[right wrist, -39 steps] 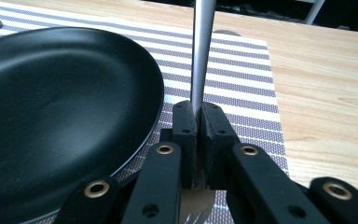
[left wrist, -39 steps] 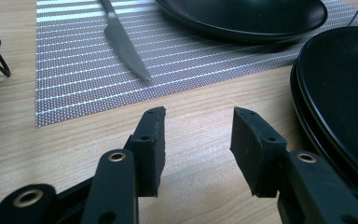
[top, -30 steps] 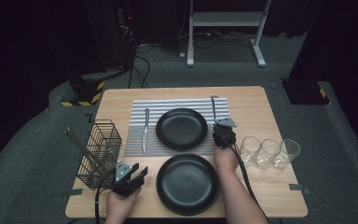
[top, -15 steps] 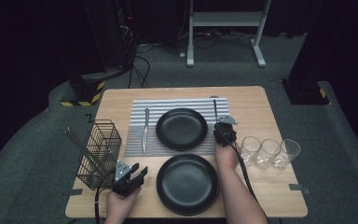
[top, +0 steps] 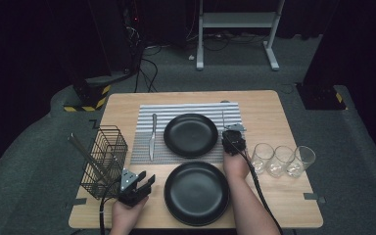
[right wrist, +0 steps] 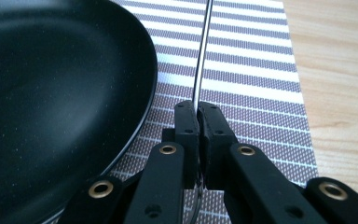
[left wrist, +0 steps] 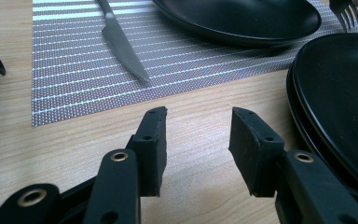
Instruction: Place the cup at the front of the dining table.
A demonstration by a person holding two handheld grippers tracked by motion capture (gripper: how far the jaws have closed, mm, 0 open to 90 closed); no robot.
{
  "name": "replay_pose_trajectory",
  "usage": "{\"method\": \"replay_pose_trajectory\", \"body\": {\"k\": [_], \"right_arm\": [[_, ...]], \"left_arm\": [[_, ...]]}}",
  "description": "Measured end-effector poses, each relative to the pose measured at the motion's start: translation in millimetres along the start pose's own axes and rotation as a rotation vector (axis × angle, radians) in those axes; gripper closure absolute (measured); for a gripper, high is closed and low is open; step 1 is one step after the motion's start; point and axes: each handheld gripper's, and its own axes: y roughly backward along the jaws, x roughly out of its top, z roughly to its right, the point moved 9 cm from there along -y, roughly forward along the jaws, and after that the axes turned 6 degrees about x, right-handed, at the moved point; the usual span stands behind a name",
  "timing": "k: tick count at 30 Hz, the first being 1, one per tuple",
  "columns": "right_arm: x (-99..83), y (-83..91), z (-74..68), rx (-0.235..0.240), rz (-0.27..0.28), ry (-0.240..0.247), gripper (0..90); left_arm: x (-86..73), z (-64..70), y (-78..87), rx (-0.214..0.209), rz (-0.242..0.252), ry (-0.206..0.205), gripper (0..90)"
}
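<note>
My right gripper [top: 233, 139] [right wrist: 197, 108] is shut on a thin metal fork [right wrist: 203, 51]. The fork's handle [top: 222, 117] points away over the striped placemat [top: 142, 147], just right of the far black plate [top: 191, 134] [right wrist: 51, 93]. Its tines [left wrist: 345, 14] show beyond the near plate in the left gripper view. My left gripper [top: 144, 183] [left wrist: 196, 126] rests open over bare wood, left of the near black plate [top: 196, 192] [left wrist: 340, 93], with nothing between its jaws. A knife [top: 152, 137] [left wrist: 121, 46] lies on the placemat left of the far plate.
A black wire basket [top: 105, 161] holding long utensils stands at the table's left edge. Three clear glasses [top: 281, 160] line up to the right of my right hand. The wooden table [top: 284, 196] has bare wood at the front right.
The right gripper and the fork have shifted only slightly beside the far plate. The left gripper has not moved.
</note>
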Motion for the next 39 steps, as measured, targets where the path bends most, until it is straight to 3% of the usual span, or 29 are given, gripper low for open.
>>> {"method": "replay_pose_trajectory", "body": {"k": [10,39], "right_arm": [[-9.0,-5.0,2.3,0.001,-0.05,-0.017,86.7],[-9.5,-19.0,8.2,-0.013,-0.086,-0.027,86.4]], "left_arm": [[0.1,0.0,0.2,-0.002,0.002,0.003,56.1],[0.2,0.7,0.4,-0.004,0.007,-0.002,56.5]]}}
